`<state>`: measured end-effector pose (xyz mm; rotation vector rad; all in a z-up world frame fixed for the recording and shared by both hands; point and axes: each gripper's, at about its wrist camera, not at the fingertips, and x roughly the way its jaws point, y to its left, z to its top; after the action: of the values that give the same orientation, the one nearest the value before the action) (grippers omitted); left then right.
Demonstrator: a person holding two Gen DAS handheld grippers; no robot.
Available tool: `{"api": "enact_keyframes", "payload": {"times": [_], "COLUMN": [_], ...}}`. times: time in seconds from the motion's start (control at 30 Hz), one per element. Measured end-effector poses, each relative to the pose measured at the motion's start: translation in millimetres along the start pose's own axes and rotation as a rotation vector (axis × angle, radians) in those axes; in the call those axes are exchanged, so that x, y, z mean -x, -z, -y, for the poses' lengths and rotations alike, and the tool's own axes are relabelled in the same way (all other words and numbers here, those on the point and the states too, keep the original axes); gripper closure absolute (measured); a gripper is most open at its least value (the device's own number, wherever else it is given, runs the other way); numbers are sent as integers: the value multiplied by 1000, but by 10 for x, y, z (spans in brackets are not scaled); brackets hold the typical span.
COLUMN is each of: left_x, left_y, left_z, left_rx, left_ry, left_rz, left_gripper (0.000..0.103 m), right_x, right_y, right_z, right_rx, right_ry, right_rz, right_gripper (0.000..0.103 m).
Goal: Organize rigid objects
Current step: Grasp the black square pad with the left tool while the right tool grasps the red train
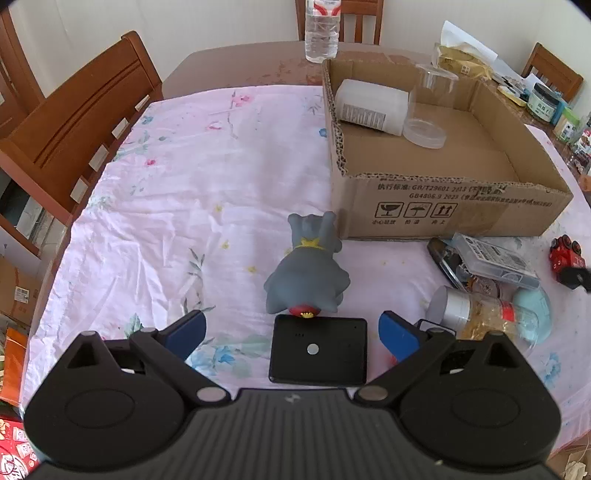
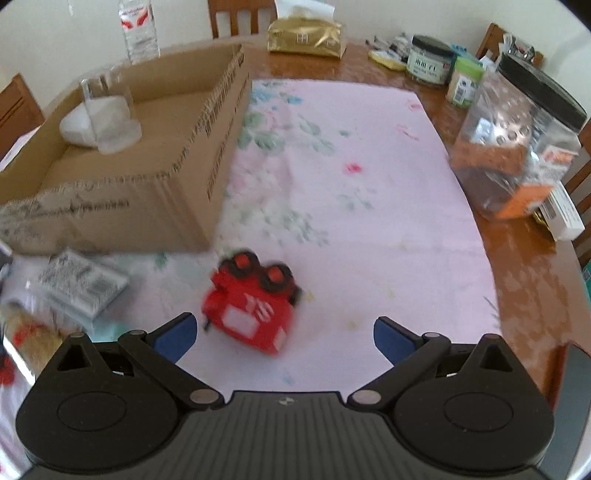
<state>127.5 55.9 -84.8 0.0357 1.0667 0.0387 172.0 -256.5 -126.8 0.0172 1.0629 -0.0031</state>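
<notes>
A grey toy figure (image 1: 308, 273) with a yellow collar lies on the pink floral cloth just ahead of my open left gripper (image 1: 293, 332). Between the fingers, nearer the camera, a flat black box (image 1: 318, 350) rests on the cloth. A red toy car (image 2: 251, 302) lies on its side in front of my open right gripper (image 2: 284, 338), nearer the left fingertip. It also shows at the far right of the left wrist view (image 1: 565, 256). The open cardboard box (image 1: 436, 206) holds a white bottle (image 1: 369, 107) and a clear plastic cup (image 1: 428, 107).
A spice jar (image 1: 480, 314), a clear case (image 1: 495, 258) and a pale blue object (image 1: 535, 310) lie in front of the box. A water bottle (image 1: 321, 29), a gold tissue pack (image 2: 306, 37), jars (image 2: 430, 61) and a large clear container (image 2: 517, 140) stand along the table. Wooden chairs (image 1: 74, 122) surround it.
</notes>
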Motion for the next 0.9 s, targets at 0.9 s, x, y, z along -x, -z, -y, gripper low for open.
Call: {"api": "enact_keyframes", "payload": {"times": [0.9], "left_x": [-377], "left_y": [302], "left_z": [-144], "left_rx": [-62], "left_ry": [51], "left_rz": [-38], "left_gripper": [3], "right_x": [-206], "right_y": [-20], "right_z": [-20], "right_rx": [-22], "right_ry": [58], "right_rz": [58], "right_gripper": [0]}}
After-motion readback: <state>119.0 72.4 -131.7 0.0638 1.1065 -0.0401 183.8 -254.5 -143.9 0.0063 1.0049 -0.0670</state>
